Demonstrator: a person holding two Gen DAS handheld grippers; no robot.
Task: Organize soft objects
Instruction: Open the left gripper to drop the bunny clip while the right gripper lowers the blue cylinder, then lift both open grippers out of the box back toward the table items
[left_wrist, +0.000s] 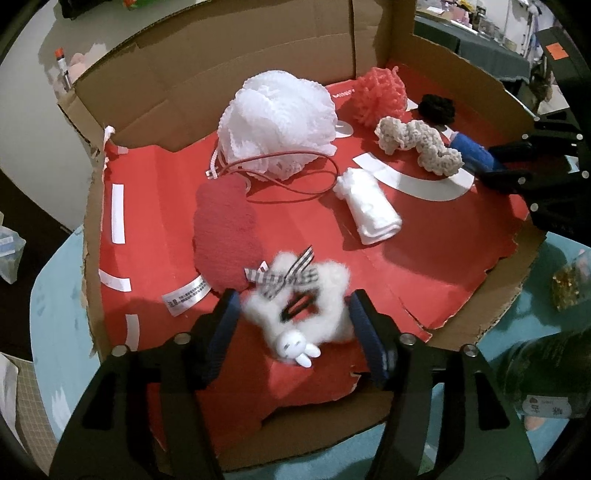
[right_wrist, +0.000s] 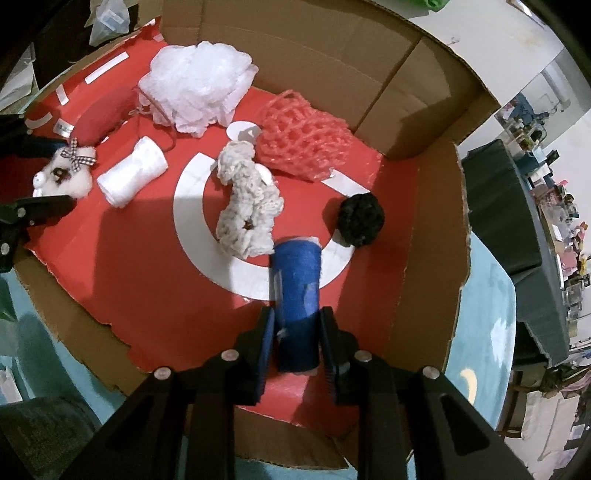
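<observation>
A flattened cardboard box with a red inner face holds the soft objects. My left gripper is open around a fluffy white scrunchie with a checked bow and bunny charm, which looks blurred; it also shows in the right wrist view. My right gripper is shut on a rolled blue cloth, also visible in the left wrist view. A beige crocheted scrunchie lies just beyond the blue roll.
On the red face lie a white mesh bath pouf, a red pouch with a cord, a rolled white cloth, a coral net sponge and a black scrunchie. Cardboard flaps stand behind. The box rests on a teal table.
</observation>
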